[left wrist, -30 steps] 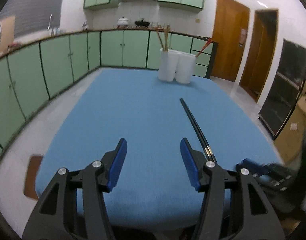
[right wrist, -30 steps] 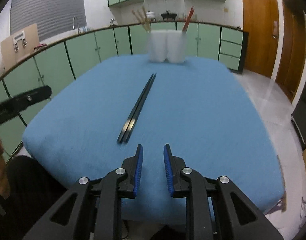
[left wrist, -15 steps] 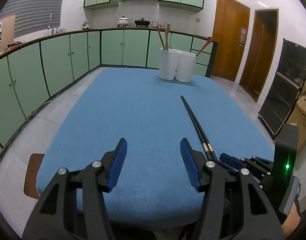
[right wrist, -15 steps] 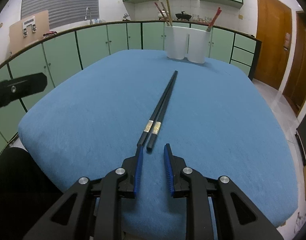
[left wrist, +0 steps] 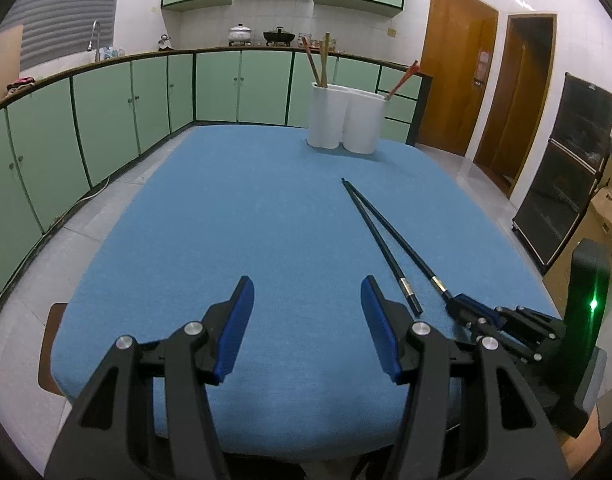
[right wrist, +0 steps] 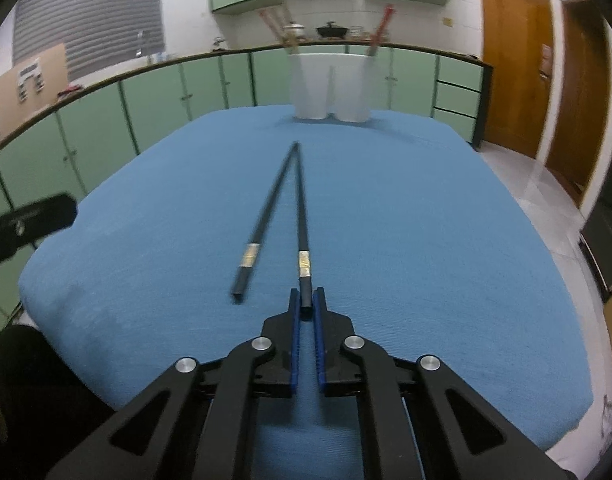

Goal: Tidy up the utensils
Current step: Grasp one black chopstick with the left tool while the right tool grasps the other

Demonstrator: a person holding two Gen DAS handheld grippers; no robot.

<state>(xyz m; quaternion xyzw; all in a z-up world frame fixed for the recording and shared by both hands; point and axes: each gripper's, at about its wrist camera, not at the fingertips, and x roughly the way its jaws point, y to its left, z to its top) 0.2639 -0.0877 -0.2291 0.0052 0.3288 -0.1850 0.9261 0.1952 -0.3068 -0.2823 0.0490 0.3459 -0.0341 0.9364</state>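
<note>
Right gripper (right wrist: pixel 306 310): fingers nearly closed on the butt end of one long black chopstick with a metallic band (right wrist: pixel 302 216); the grip sits at the very end, behind the band.
Other chopstick: a second black chopstick with the same band (right wrist: pixel 262 224) lies loose on the blue cloth-covered surface (right wrist: pixel 426 240), just beside the held one; their thin tips meet far from the gripper, so the pair forms a narrow V.
Left gripper (left wrist: pixel 306 320): fingers spread wide, holding nothing, hovering over the near edge of the surface.
Destination: a white two-compartment utensil holder (left wrist: pixel 346 120) at the far end, well apart from the chopsticks, with wooden and red sticks already in it.
Handling: probably light, stiff, smooth and slippery; a hold at the extreme end may let the stick pivot or droop. Gripping nearer the band looks steadier.
</note>
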